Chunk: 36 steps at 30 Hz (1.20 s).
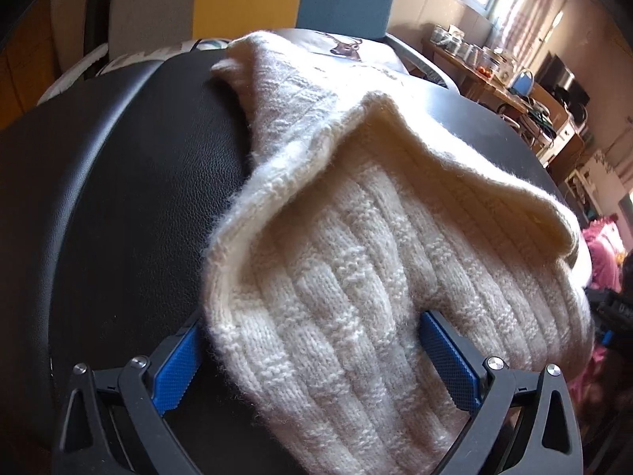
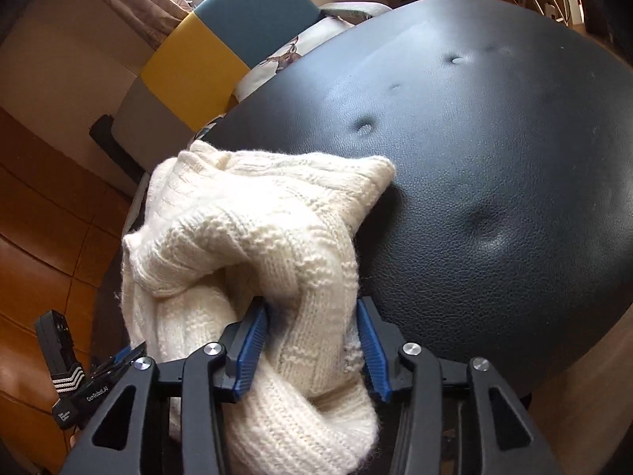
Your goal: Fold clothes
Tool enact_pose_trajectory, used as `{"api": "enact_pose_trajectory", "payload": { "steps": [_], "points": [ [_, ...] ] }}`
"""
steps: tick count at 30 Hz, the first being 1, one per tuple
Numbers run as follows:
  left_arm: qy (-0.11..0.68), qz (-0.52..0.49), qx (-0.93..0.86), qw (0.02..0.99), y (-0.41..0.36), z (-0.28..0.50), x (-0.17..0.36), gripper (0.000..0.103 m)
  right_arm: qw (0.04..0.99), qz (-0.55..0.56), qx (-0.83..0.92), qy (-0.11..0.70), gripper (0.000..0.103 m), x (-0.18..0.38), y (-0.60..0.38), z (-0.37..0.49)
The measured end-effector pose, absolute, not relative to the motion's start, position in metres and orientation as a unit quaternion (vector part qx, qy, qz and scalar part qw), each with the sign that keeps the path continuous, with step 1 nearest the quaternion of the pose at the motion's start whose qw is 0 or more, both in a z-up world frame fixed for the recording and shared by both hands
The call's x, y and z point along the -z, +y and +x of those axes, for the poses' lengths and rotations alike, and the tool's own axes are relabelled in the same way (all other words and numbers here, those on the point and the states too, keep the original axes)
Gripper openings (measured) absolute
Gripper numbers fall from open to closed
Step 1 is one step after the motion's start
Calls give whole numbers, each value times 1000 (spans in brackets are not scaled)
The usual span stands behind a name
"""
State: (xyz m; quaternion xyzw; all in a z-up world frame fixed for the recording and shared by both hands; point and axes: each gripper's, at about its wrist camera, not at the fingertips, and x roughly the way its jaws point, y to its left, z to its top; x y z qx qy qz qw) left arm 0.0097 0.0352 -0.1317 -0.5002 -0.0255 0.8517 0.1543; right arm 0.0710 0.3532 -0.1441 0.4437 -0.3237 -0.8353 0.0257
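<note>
Nearest in the right wrist view, the right gripper point(image 2: 312, 340) has a thick bunch of the cream cable-knit wool sweater point(image 2: 253, 245) between its blue ribbed pads point(image 2: 249, 352), and both pads press into the wool — it is pinching the knit. In the left wrist view the left gripper point(image 1: 312, 360) stands spread wide, a broad ribbed band of the same sweater point(image 1: 356, 277) lying between its blue pads point(image 1: 176, 368); the pads sit at the edges of the cloth, and it does not look clamped.

The sweater lies bunched on the black padded leather-look surface point(image 2: 494, 182), at its near-left edge in the right view, with part spilling over that edge toward the wooden floor point(image 2: 35, 261). Beyond it the tufted black surface is bare out to its far edge.

The step in hand seems to be taking hold of one end of the garment to lay it flat. To do it well, the left gripper should close on a single hem layer, not a thick roll — then both should lift together and draw the knit inward, away from the edge, keeping it taut so no crease is trapped.

Farthest off stand a yellow, teal and grey panelled chair back point(image 2: 221, 39) and a pale cushion printed with a deer point(image 1: 348, 49).
</note>
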Motion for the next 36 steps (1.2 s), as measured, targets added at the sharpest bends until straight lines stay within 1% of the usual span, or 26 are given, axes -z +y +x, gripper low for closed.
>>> {"api": "enact_pose_trajectory", "payload": {
  "steps": [4,6,8,11,14,15,17,19,20,21,22,25,27,28,30,32,33,36],
  "points": [
    [-39,-477,-864,158,29,15,120,103,21,459,826,-326,48,142,353,69],
    [-41,-461,-870,167,25,17,111,103,12,462,823,-329,47,137,355,66],
    [-51,-454,-873,173,20,18,105,103,6,450,831,-327,32,128,357,64],
    [-69,-457,-869,178,13,17,101,103,10,443,849,-289,21,111,350,52],
    [-66,-449,-873,176,13,14,92,103,33,421,870,-255,16,87,336,38],
    [-65,-444,-877,172,9,16,88,103,44,414,875,-247,16,80,330,33],
    [-67,-438,-879,176,7,16,78,103,72,411,872,-257,16,75,322,22],
    [-65,-430,-881,187,9,16,66,103,120,413,853,-296,16,78,314,14],
    [-64,-426,-882,193,10,16,60,103,139,414,850,-297,16,79,306,12],
    [-62,-421,-883,199,11,16,54,103,153,415,851,-283,16,78,295,12],
    [-61,-417,-883,205,12,16,47,103,164,413,855,-269,19,77,284,12],
    [-64,-413,-877,239,18,14,30,103,208,407,861,-222,22,74,249,17],
    [-69,-416,-865,272,28,7,21,103,209,404,875,-166,24,74,230,23],
    [-73,-423,-855,290,34,2,18,103,212,403,877,-156,24,74,225,27],
    [-80,-441,-835,318,47,-8,14,103,219,399,879,-144,26,76,217,34],
    [-72,-454,-823,333,62,-16,13,103,222,389,881,-151,29,76,216,39],
    [-63,-458,-821,336,69,-18,12,103,222,386,881,-162,29,77,218,41],
    [-15,-464,-811,356,96,-21,9,103,210,375,890,-151,29,74,216,43]
  ]
}}
